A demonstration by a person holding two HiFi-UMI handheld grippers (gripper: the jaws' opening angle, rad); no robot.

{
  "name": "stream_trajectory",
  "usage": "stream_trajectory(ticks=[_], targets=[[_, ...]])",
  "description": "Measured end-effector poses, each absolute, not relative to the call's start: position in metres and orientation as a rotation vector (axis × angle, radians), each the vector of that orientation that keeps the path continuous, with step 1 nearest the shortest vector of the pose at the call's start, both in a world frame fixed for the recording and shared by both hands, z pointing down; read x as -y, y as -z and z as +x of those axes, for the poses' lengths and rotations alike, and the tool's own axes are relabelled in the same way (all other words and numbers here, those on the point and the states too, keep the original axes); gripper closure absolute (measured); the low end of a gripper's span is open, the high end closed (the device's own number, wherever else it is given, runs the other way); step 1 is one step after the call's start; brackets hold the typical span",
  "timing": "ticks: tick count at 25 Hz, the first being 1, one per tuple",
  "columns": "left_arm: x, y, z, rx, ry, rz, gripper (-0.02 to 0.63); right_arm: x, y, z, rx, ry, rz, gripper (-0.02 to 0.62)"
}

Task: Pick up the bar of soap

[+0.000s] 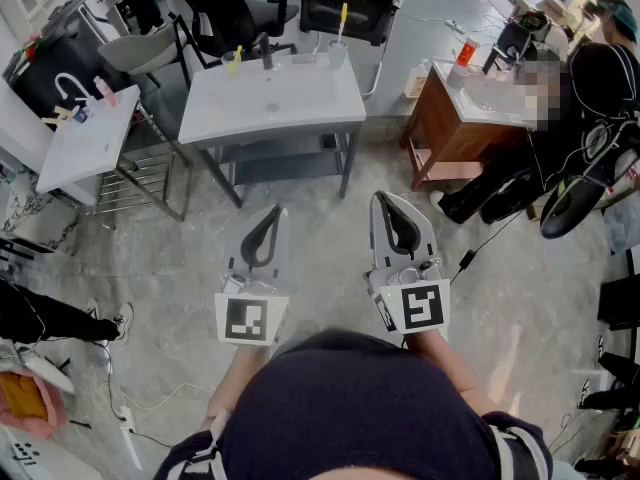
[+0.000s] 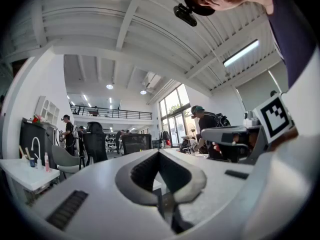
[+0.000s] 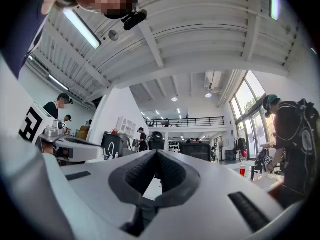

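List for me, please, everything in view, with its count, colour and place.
sink table: 1, white, centre, ahead of the grippers
tap: 1, dark, at the sink table's back edge
cups: 2, clear, one on each side of the tap
toothbrushes: 2, yellow, one in each cup
side table: 1, white, left
vanity: 1, brown wood, right
bottle: 1, red, on the vanity
chair: 1, black, behind the sink table
person: 1, in black, far right
left gripper: 1, white, shut, empty
right gripper: 1, white, shut, empty
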State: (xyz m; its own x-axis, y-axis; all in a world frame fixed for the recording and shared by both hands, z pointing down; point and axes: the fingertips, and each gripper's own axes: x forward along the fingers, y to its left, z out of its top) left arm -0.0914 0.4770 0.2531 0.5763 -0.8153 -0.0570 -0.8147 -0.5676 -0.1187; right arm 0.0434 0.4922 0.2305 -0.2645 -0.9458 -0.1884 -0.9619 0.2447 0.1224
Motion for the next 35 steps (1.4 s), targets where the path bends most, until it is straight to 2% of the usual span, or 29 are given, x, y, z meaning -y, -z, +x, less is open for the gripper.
stream_trajectory(ticks=[6, 18, 28, 35], targets=[[-0.489, -0.250, -0.095, -1.362, 0.036, -2.649, 0.607, -0.504, -0.219, 0.031, -2.363, -0.333, -1.874, 0.580], [-0.499, -0.247, -0.072, -1.373, 0.008, -2.622, 0.607, -0.511, -0.228, 0.050, -2.437, -0.321, -1.818, 0.578], [-0.467, -0.271, -0.068, -1.409, 0.035, -2.635, 0.607, -0.484, -0.248, 0.051, -2.489, -0.299, -1.769, 0.577], [-0.398, -0.274, -0.065, -1.373, 0.047, -2.619, 0.607, -0.414, -0.258, 0.046, -2.487, -0.274, -1.772, 0.512]])
